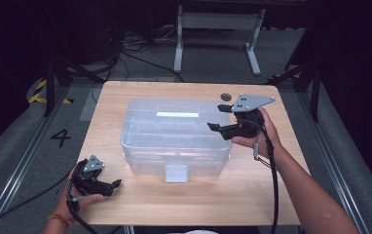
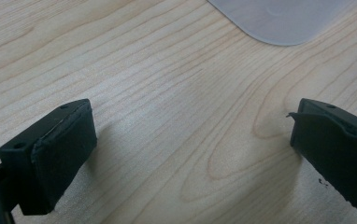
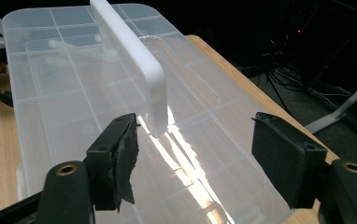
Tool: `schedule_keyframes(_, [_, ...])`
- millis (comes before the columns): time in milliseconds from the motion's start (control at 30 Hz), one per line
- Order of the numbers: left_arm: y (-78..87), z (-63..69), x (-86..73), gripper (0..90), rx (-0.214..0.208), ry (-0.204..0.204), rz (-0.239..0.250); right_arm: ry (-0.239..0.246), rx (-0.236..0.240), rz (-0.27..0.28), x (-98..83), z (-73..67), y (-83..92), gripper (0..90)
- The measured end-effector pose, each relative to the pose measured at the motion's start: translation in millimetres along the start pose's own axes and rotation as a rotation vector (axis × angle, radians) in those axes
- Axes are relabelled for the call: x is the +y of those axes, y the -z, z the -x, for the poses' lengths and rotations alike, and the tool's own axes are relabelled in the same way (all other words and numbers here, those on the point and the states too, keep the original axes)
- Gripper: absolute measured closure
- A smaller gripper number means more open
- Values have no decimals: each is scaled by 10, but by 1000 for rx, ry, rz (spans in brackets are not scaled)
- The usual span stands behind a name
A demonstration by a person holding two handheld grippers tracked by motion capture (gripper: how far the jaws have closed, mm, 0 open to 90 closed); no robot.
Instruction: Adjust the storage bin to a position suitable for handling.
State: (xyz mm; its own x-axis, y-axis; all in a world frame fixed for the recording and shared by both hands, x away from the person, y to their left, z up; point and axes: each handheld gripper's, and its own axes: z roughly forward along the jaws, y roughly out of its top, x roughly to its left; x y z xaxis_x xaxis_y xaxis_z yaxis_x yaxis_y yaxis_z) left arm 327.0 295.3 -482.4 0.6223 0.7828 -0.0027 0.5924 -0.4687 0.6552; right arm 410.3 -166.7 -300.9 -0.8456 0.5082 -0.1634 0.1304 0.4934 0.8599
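A clear plastic storage box (image 1: 174,134) with a shut lid stands in the middle of the wooden table (image 1: 252,195). A white handle (image 1: 177,115) lies along its lid and a latch (image 1: 176,173) hangs at its front. My right gripper (image 1: 216,117) is held at the box's right end and points left over the lid. In the right gripper view its jaws (image 3: 197,154) stand open above the lid (image 3: 74,93), just short of the handle's (image 3: 130,51) end. My left gripper (image 1: 116,184) rests low at the table's front left, open over bare wood (image 2: 190,144), with a translucent tab (image 2: 279,18) ahead.
A small dark round spot (image 1: 226,96) sits on the table behind the right gripper. Beyond the table stand a white metal frame (image 1: 218,29) and loose cables on the grey floor. A floor mark "4" (image 1: 61,137) lies to the left.
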Motion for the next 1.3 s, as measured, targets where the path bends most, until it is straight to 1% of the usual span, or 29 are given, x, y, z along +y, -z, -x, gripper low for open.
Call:
schedule_keyframes(67, [0, 0, 0, 9, 0, 0, 0, 8, 4, -5, 23, -11, -31, 343])
schedule_keyframes(100, [0, 0, 0, 9, 0, 0, 0, 24, 4, -14, 56, -28, -80, 357])
schedule_keyframes(200, [0, -1, 0, 9, 0, -1, 0, 29, 14, -20, 91, -42, -143, 371])
schedule_keyframes(267, [0, 0, 0, 9, 0, 1, 0, 32, 19, -29, 111, -52, -189, 396])
schedule_keyframes(300, [4, -5, 1, 9, 5, -8, -2, 31, 19, -32, 119, -56, -211, 413])
schedule_keyframes(333, [4, -5, 1, 10, 5, -8, -2, 31, 19, -32, 119, -56, -211, 413])
schedule_keyframes(367, [2, 4, -1, 10, 2, 7, 0, 35, 20, -35, 126, -58, -230, 421])
schedule_keyframes(500, [4, 10, -4, 12, 5, 16, 0, 42, 38, -48, 151, -67, -297, 466])
schedule_keyframes(533, [4, 6, -3, 14, 6, 11, 1, 46, 44, -52, 157, -68, -311, 473])
schedule_keyframes(600, [9, 6, -4, 19, 12, 12, 2, 48, 49, -62, 166, -74, -334, 524])
schedule_keyframes(833, [8, 9, -6, 26, 13, 20, 7, 59, 68, -77, 206, -83, -412, 674])
schedule_keyframes(867, [9, 9, -7, 27, 15, 20, 7, 70, 75, -77, 211, -91, -421, 702])
schedule_keyframes(900, [9, 9, -7, 29, 15, 20, 7, 70, 75, -77, 211, -91, -421, 702])
schedule_keyframes(1000, [11, 9, -8, 31, 16, 21, 7, 83, 82, -84, 230, -114, -440, 753])
schedule_keyframes(1100, [14, 12, -11, 38, 20, 29, 11, 94, 78, -90, 250, -123, -454, 758])
schedule_keyframes(1167, [23, 5, -16, 56, 19, 35, 14, 90, 81, -94, 255, -117, -455, 759])
schedule_keyframes(1233, [31, -1, -23, 91, 33, 52, 32, 88, 83, -96, 259, -116, -455, 759])
schedule_keyframes(1300, [32, -5, -23, 129, 36, 53, 39, 88, 82, -98, 265, -113, -455, 759])
